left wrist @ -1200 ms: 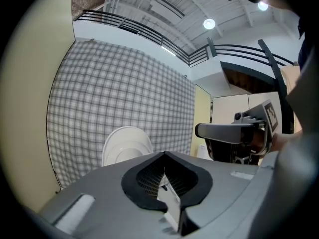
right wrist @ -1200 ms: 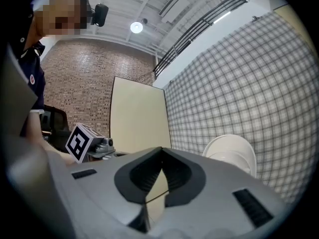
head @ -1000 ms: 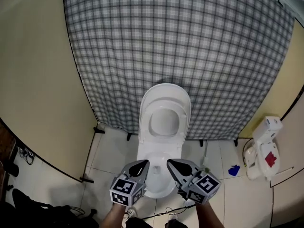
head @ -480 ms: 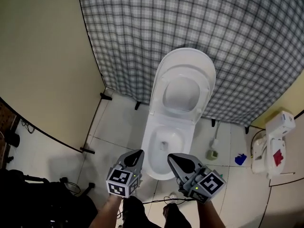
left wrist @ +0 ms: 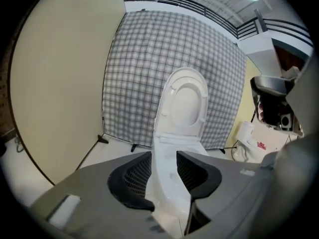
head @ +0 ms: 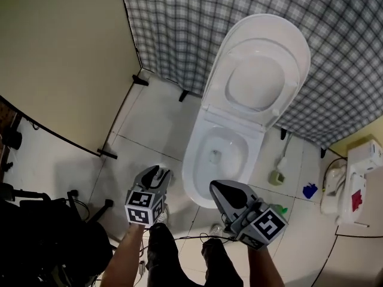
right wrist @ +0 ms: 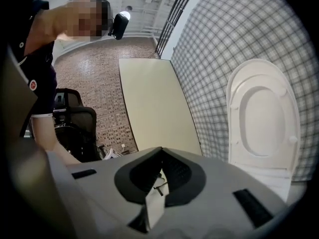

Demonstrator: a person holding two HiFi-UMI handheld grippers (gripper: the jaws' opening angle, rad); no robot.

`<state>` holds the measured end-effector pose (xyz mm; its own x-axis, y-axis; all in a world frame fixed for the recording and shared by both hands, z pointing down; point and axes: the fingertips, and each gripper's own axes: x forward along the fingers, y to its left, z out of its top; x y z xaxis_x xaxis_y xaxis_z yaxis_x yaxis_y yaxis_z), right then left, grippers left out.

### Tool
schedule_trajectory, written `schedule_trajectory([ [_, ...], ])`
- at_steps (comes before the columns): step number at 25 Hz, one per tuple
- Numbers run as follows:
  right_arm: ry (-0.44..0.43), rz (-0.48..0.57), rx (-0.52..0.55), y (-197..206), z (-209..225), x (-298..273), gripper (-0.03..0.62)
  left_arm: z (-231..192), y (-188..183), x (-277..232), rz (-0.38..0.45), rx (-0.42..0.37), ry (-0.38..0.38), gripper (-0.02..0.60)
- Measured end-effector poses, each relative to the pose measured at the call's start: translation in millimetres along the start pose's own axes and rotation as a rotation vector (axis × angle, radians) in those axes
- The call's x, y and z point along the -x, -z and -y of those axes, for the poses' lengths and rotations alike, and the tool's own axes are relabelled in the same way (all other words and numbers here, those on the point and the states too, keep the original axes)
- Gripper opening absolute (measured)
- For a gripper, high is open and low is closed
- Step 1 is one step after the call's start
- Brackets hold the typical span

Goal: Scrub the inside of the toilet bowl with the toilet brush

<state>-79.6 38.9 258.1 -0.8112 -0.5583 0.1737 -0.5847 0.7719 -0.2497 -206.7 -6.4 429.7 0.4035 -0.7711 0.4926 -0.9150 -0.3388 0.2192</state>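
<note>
Toilet brush stands in its holder on the floor, beyond and to the right of the right gripper, while the left gripper hangs just short of the toilet bowl. Left gripper view: jaws, just opened, stand apart and empty, framing the bowl. Right gripper view: fingers meet on nothing, raised lid ahead-right. Fetching the brush looks to be the step in hand; next, an open gripper must reach its handle.

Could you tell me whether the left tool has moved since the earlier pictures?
Yes. The left tool was over the toilet bowl's front rim; now it sits left of it, above the floor. Its jaws have just been opening, nothing between them.
</note>
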Motion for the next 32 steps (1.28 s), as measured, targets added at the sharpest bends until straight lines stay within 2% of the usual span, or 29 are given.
schedule_trajectory([
  [6,-0.041,-0.019,-0.006,48,5,-20,0.000,-42,94,-30,-0.096,0.002,-0.064,0.260],
  [14,-0.062,-0.029,-0.012,96,12,-40,0.000,-86,169,-80,-0.133,0.010,-0.153,0.356],
  [21,-0.074,-0.034,-0.022,124,18,-60,0.000,-111,226,-121,-0.209,-0.054,-0.143,0.368],
  [29,-0.061,-0.046,-0.044,148,28,-76,0.000,-124,248,-143,-0.234,-0.039,-0.135,0.377],
  [32,-0.056,-0.048,-0.050,151,28,-81,0.000,-124,255,-149,-0.246,-0.045,-0.118,0.363],
])
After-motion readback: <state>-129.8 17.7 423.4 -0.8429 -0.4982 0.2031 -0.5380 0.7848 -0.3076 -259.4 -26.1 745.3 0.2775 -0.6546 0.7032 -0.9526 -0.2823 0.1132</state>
